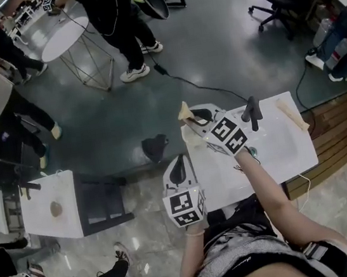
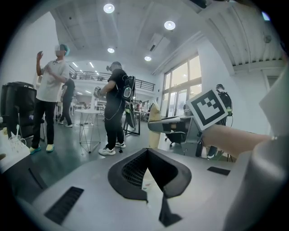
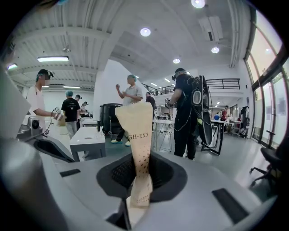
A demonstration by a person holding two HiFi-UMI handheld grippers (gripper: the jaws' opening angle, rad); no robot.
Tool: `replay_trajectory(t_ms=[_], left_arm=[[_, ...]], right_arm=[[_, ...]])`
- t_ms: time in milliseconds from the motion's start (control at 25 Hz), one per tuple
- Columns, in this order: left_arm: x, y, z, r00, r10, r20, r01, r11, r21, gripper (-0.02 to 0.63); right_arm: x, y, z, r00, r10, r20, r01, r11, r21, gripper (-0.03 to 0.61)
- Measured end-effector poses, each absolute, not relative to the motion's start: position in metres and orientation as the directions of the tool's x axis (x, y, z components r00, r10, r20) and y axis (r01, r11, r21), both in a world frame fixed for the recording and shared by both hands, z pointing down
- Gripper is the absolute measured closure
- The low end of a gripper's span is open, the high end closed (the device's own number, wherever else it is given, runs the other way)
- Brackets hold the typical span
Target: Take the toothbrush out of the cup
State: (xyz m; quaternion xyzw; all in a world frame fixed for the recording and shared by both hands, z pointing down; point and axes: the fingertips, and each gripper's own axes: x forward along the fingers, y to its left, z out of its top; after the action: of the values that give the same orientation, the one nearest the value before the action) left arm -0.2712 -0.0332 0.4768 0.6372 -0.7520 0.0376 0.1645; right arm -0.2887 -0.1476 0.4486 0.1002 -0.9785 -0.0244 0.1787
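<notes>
While the polished grey floor (image 1: 212, 46) is spreading wide and glossy beneath everything, the white worktop (image 1: 278, 152) is showing as a smooth, flat rectangle in the head view. Both tools are wearing matt grey moulded shells and cubes printed with black-and-white square markers. The left hand-held gripper (image 1: 178, 166) is hanging off the worktop's near-left corner, and in its own view the left hand-held gripper (image 2: 145, 155) is showing dark ribbed pads meeting at their tips with nothing pinched there. The right hand-held gripper (image 1: 198, 119) is hovering over the worktop's far-left corner, and the right hand-held gripper (image 3: 137, 173) is clamping its ribbed pads on the toothbrush (image 3: 135, 131). That toothbrush (image 1: 186, 110) is sitting in a flat cream paper sleeve, dotted and lettered, sticking up past the jaws and clear of the cup (image 1: 251, 114). The cup is standing dark and narrow near the far edge; whether anything is in it cannot be made out. A second cream packet (image 1: 292, 115), long and slim, is lying flat just beyond it.
</notes>
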Motion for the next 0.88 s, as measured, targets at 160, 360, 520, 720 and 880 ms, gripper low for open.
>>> replay_trajectory(t_ms=[160, 360, 520, 720, 880], left_arm=[[-0.269, -0.034, 0.475, -0.129, -0.949, 0.288, -0.972, 0.179, 0.153, 0.609], [-0.269, -0.034, 0.473, -0.129, -0.951, 0.281, -0.972, 0.177, 0.153, 0.609], [-0.268, -0.034, 0.470, -0.128, -0.952, 0.277, -0.973, 0.175, 0.152, 0.609], [-0.263, -0.037, 0.468, -0.121, -0.955, 0.271, -0.974, 0.166, 0.151, 0.609], [-0.257, -0.043, 0.466, -0.109, -0.958, 0.266, -0.976, 0.153, 0.152, 0.609]], right_arm=[[-0.284, -0.144, 0.441, -0.918, -0.212, 0.336, -0.196, 0.977, 0.081, 0.476], [-0.281, -0.139, 0.438, -0.919, -0.212, 0.333, -0.198, 0.977, 0.077, 0.476], [-0.280, -0.135, 0.435, -0.920, -0.206, 0.332, -0.193, 0.979, 0.074, 0.476], [-0.273, -0.132, 0.431, -0.921, -0.205, 0.332, -0.191, 0.979, 0.077, 0.477], [-0.266, -0.131, 0.427, -0.922, -0.207, 0.329, -0.193, 0.978, 0.075, 0.477]])
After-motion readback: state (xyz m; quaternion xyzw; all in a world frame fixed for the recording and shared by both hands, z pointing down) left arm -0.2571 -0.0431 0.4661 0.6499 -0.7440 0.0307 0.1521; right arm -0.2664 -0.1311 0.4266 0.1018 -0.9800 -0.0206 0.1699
